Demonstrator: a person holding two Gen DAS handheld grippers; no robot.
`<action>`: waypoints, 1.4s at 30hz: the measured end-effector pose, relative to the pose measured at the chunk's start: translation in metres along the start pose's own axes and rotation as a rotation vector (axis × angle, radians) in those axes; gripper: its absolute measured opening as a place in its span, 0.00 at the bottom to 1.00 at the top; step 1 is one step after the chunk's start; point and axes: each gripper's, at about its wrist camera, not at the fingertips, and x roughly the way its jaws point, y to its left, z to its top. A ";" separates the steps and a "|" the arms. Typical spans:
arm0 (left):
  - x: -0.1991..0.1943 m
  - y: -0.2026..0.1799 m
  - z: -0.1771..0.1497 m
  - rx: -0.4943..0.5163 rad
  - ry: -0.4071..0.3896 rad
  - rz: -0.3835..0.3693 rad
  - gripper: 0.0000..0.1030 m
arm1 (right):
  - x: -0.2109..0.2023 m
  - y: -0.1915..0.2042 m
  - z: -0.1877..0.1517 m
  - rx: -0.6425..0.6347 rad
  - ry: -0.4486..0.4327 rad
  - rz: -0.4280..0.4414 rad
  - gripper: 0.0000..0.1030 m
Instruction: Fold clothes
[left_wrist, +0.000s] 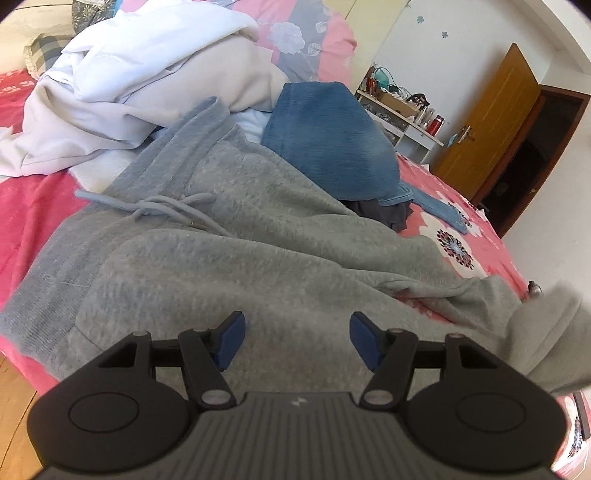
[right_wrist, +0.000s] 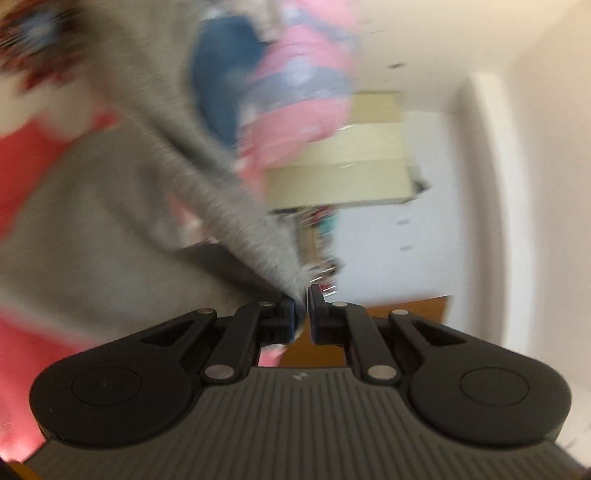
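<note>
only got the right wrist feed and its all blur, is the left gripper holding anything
Observer: No. The left gripper is open, hovering over the grey sweatpants with nothing between its pads.
Operator: whats beyond the grey stuff
Observer: Folded blue jeans lie behind the sweatpants, partly on them.
Operator: anything else piled up there
Observer: A heap of white and cream clothes sits to the jeans' left on the pink floral bedspread.
Operator: and my right one, has it got cloth
Observer: Yes. The right gripper is shut on a lifted grey end of the sweatpants, seen at the left view's right edge.
</note>
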 end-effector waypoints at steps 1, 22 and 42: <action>0.001 0.000 0.001 0.008 0.002 -0.002 0.61 | -0.003 0.016 -0.009 0.012 0.043 0.072 0.07; 0.146 -0.185 0.021 0.604 0.162 -0.144 0.61 | 0.041 -0.122 -0.184 1.799 -0.189 0.614 0.79; 0.167 -0.184 0.020 0.690 0.074 -0.173 0.04 | 0.457 -0.034 -0.129 1.512 0.501 0.931 0.05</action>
